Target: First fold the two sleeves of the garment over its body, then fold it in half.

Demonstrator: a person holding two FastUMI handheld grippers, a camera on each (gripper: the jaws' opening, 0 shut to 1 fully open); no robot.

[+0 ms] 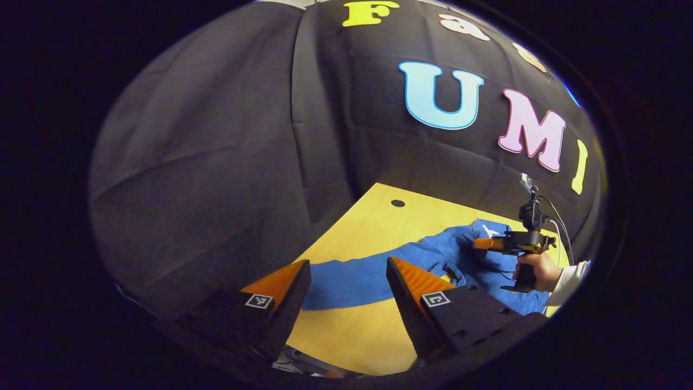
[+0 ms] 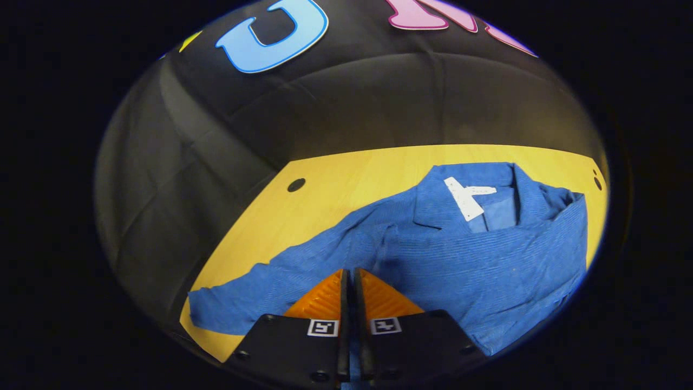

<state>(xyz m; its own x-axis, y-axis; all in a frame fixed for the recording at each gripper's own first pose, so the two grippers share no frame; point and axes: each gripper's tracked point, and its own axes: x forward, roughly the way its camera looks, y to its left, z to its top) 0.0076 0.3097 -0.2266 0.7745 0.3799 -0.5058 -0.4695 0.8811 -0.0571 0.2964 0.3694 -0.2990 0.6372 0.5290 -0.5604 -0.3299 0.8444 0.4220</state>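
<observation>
Blue woven cloth with a fine ribbed texture makes up the garment, a collared shirt that lies rumpled on a smooth, pale wooden table with a small dark round hole near its far corner. In the right gripper view the collar lies farthest from the tongs, with a white tag inside the neck, so the body's long axis runs away from the fingers toward the black cloth wall. One long sleeve stretches out flat to the left of the tongs, its cuff near the table's edge. The right gripper has its wedge-shaped ribbed fingers pressed together with only a thin slit between them, the tips over the cloth where the sleeve meets the body; whether any fabric is pinched between them cannot be told. In the left gripper view the left gripper has its fingers spread wide with nothing between them, and the sleeve runs across just beyond the tips. Farther off to its right, a hand with a white cuff holds the right gripper low over the bunched shirt body.
</observation>
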